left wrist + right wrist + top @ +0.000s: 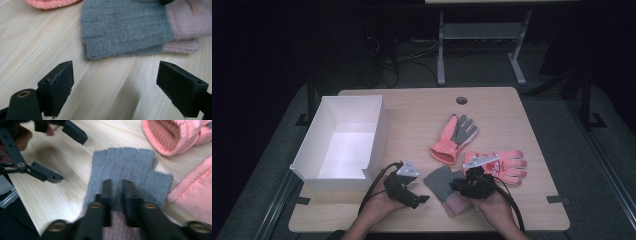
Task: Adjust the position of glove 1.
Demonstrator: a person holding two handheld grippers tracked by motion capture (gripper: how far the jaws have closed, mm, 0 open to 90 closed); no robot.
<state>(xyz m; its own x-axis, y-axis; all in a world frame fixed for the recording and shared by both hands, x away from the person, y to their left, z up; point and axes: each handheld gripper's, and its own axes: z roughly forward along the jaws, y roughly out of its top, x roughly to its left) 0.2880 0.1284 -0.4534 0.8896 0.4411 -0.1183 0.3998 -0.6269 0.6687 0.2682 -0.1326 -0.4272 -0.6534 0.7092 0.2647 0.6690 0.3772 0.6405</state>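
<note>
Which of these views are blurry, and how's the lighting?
High view: table lit, room behind dark. Left gripper view: jaws sharp, grey glove soft. Right gripper view: right gripper and its near parts blurred over the glove.

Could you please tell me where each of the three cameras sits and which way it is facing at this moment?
High view: above the person's side, looking forward and down on the table; forearms and both hands enter from below.
Left gripper view: rides the left claw, looking along the tabletop at the grey and pink glove; its own two jaws stand apart.
Right gripper view: rides the right claw, looking down on that glove.
All three views share the glove.
</note>
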